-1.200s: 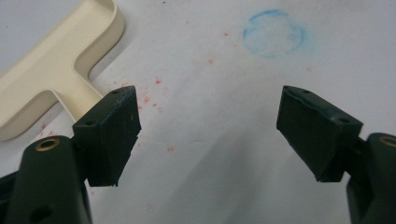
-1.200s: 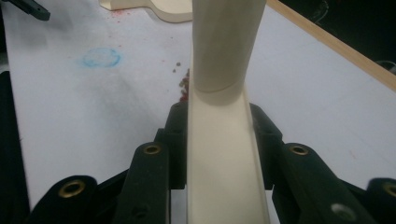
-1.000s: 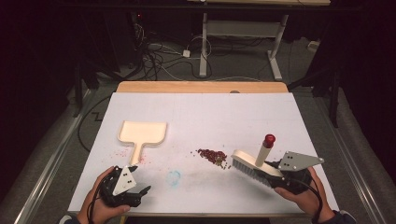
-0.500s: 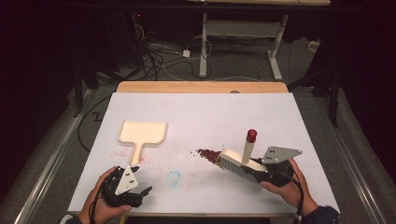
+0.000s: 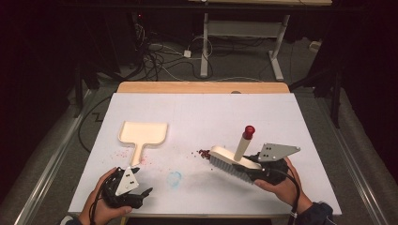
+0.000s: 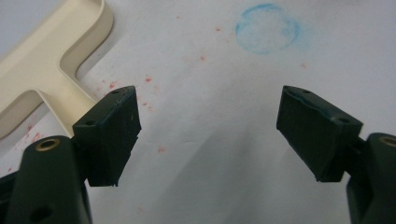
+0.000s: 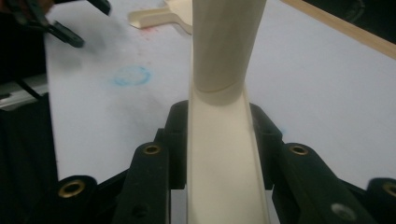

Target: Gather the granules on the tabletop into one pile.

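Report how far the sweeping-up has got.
Done: the right gripper is shut on the brush, whose bristles sit beside the small dark red pile of crumbs.
In hand: the brush leans toward that pile.
Left: the dustpan lies flat and unheld at the table's left, apart from the pile, and the left gripper hovers open near its handle. Nothing is in the pan yet.

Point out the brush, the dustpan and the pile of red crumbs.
brush (image 5: 228,162), high view, on the bristle head.
dustpan (image 5: 143,132), high view, on the pan's tray.
red crumbs (image 5: 203,153), high view, on the pile's middle.
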